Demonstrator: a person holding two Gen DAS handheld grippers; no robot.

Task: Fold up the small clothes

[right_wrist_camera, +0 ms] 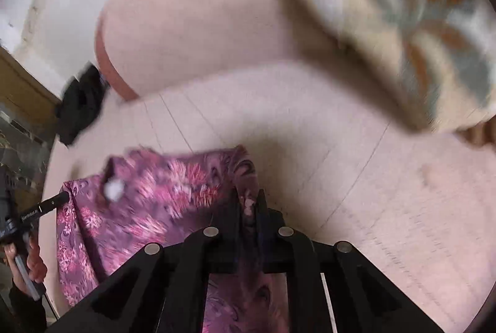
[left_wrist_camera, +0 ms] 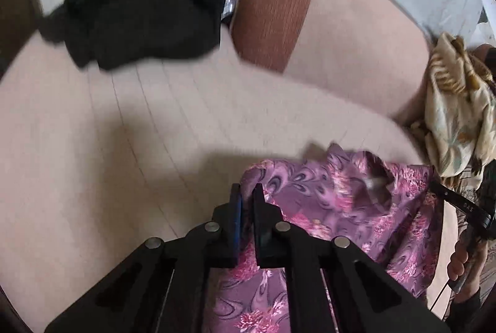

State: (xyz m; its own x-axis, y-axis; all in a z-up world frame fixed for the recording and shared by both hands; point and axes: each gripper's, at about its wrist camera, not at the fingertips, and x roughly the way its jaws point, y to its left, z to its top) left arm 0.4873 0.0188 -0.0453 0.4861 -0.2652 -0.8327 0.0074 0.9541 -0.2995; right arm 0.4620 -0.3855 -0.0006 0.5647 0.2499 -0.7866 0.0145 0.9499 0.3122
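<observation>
A purple garment with pink flowers (left_wrist_camera: 341,202) hangs spread between my two grippers over a pale pink sofa seat (left_wrist_camera: 139,122). My left gripper (left_wrist_camera: 246,193) is shut on the garment's left top corner, with cloth pinched between the pads. In the right wrist view, my right gripper (right_wrist_camera: 249,199) is shut on the other top corner of the same garment (right_wrist_camera: 145,209). The garment's lower part drops out of sight below both grippers. A small white label (right_wrist_camera: 113,188) shows near its top edge. A hand (left_wrist_camera: 462,258) holds the right gripper's handle at the right edge.
A pile of black clothes (left_wrist_camera: 139,19) lies at the back left of the seat. A brown ribbed cushion end (left_wrist_camera: 276,4) stands beside it. A crumpled beige patterned cloth (left_wrist_camera: 458,109) lies at the right and fills the upper right of the right wrist view (right_wrist_camera: 403,23).
</observation>
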